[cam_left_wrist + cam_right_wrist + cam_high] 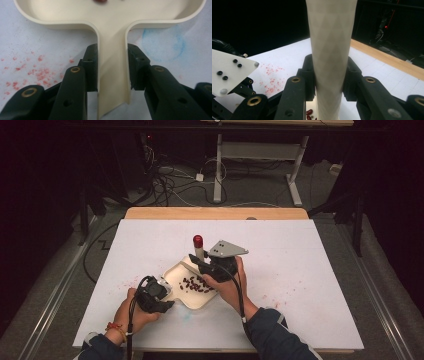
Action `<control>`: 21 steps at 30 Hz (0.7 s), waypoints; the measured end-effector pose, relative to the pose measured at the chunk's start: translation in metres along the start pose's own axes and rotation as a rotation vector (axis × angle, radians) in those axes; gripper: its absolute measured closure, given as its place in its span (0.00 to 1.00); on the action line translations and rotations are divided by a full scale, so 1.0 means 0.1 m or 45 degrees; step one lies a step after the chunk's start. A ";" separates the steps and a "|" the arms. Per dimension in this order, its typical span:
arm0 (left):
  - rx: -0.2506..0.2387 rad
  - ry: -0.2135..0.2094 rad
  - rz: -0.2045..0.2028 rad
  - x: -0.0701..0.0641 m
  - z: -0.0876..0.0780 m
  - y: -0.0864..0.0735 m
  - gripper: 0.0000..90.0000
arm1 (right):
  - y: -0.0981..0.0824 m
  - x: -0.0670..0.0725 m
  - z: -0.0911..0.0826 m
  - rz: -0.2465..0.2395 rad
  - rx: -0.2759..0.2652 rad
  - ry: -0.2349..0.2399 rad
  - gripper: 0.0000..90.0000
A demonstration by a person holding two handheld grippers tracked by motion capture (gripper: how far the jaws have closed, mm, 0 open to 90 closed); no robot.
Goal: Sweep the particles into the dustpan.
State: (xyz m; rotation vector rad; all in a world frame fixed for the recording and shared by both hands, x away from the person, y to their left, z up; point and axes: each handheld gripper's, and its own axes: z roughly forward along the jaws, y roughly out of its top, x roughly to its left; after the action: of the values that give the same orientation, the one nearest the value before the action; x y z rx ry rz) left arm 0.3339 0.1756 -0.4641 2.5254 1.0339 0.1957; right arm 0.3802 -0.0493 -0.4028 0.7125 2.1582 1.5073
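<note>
Laboratory or test room: dark curtained surroundings, loose cables [170, 185] on the floor, adjustable desk frame [260, 157] beyond the white-covered tabletop [310, 270].

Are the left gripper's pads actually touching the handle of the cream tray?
Touching. In the left gripper view the left gripper has a black pad pressed flat against each side wall of the cream tray's handle, with no gap at either wall.

Beans [196, 284] in tray [176, 270], tube [199, 247] behind
</note>
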 end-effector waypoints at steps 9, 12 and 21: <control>-0.001 0.000 0.009 0.00 -0.01 0.00 0.71 | 0.02 0.11 -0.02 -0.014 -0.016 -0.012 0.77; -0.001 -0.002 0.010 0.00 -0.01 -0.01 0.71 | 0.03 0.13 -0.05 -0.031 -0.009 -0.031 0.78; 0.006 -0.006 0.015 0.00 -0.01 -0.02 0.71 | 0.12 0.01 -0.20 -0.052 -0.072 -0.057 0.78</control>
State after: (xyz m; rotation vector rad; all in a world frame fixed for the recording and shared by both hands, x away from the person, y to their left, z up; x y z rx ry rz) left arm 0.3320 0.1771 -0.4645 2.5357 1.0191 0.1913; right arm 0.3699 -0.0599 -0.3849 0.6723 2.0765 1.5108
